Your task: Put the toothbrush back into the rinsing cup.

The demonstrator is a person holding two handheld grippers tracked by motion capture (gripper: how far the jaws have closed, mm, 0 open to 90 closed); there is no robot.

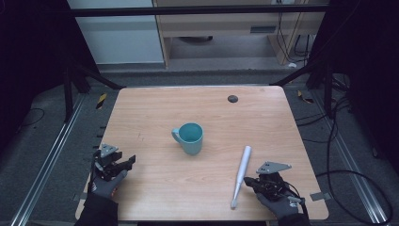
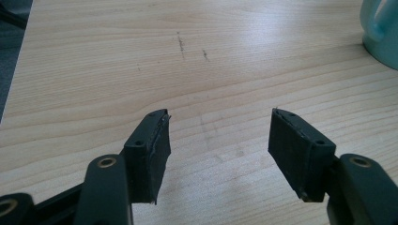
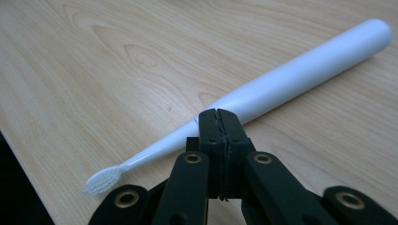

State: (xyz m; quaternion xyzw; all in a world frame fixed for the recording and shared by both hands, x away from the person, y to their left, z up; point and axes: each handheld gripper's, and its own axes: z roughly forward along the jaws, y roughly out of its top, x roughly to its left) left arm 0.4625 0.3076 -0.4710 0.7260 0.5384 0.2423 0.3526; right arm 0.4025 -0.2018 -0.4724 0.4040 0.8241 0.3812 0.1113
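Observation:
A teal mug [image 1: 189,137] stands upright in the middle of the wooden table [image 1: 155,108], handle to the left; its side shows at the top right of the left gripper view [image 2: 381,33]. A white electric toothbrush [image 1: 242,174] lies flat at the front right, bristles toward the front edge. My left gripper [image 1: 127,162] rests at the front left, open, with bare wood between its fingers [image 2: 220,117]. My right gripper [image 1: 249,181] sits just right of the brush, shut, its closed tips [image 3: 218,112] over the neck of the toothbrush [image 3: 291,75] with nothing between them.
A small black round disc [image 1: 232,98] lies near the table's back edge. Dark floor, metal rails and cables surround the table. The front edge is close under the brush head [image 3: 103,180].

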